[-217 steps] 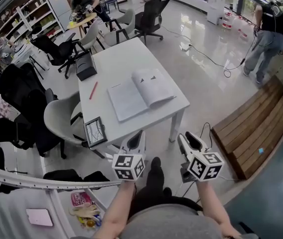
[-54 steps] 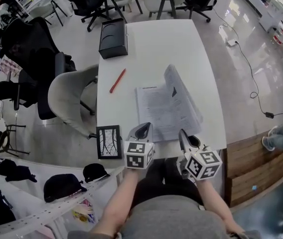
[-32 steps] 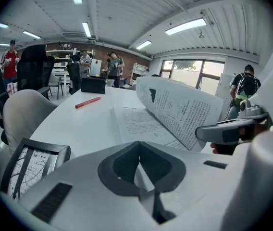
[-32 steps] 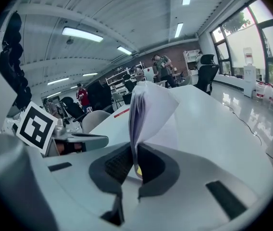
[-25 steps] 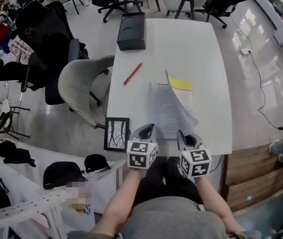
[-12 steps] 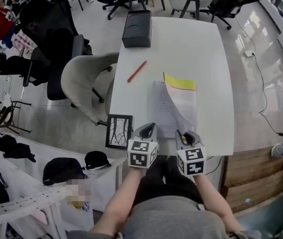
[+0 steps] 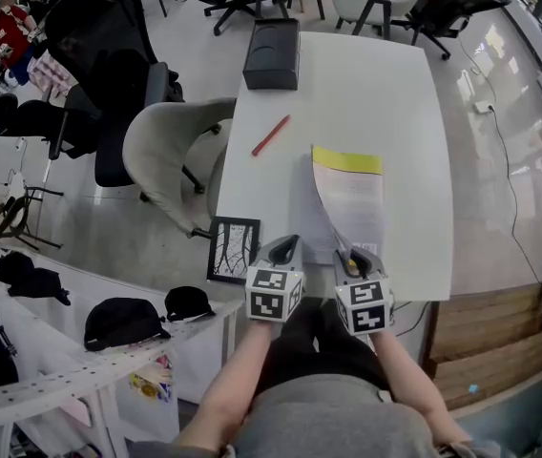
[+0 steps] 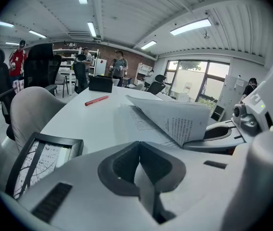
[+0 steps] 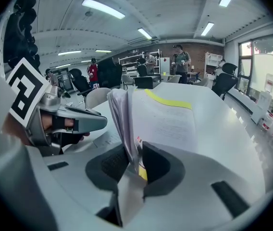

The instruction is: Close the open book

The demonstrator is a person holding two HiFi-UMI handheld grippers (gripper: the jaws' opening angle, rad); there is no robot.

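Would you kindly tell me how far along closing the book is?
Done: the book has its right half, under the yellow-banded cover, folded over leftward. In hand: its near edge stands between the jaws of the right gripper, which have just been opening; the left gripper is shut and empty. Left: the cover stands raised above the printed left page, so it must drop flat.

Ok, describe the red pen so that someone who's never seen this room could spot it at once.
Start at the white table: a black box sits at its far end and a book nearer the person. The red pen lies on bare tabletop between them, towards the left edge, slanted. It is the only thin, red thing on the table.
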